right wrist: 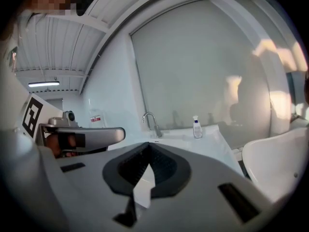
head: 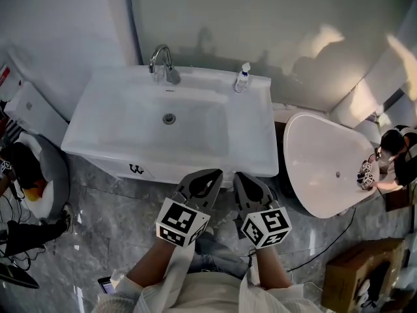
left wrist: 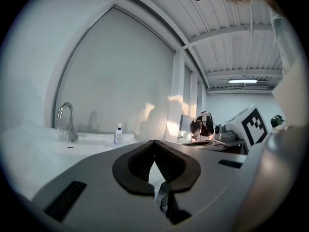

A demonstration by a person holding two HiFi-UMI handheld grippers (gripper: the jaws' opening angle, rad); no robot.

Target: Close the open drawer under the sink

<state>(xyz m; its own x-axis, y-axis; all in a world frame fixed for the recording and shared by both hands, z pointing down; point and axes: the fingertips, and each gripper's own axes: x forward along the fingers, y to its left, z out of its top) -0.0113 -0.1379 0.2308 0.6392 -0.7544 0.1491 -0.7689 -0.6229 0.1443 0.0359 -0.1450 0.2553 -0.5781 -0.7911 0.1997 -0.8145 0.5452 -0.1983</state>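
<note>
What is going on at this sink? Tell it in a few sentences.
A person stands at a white sink, holding the left gripper and the right gripper side by side at its front edge. Both grippers' jaws are shut with nothing between them. Part of the cabinet front below the basin shows, but no drawer can be seen sticking out, so whether it is open cannot be told. A faucet and a small bottle stand at the back.

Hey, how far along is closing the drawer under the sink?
Looks done: nothing juts past the vanity front below the sink. In hand: left claw and right claw, both shut and empty, are at its front edge. Left: confirming it's flush, which this angle hides.
</note>
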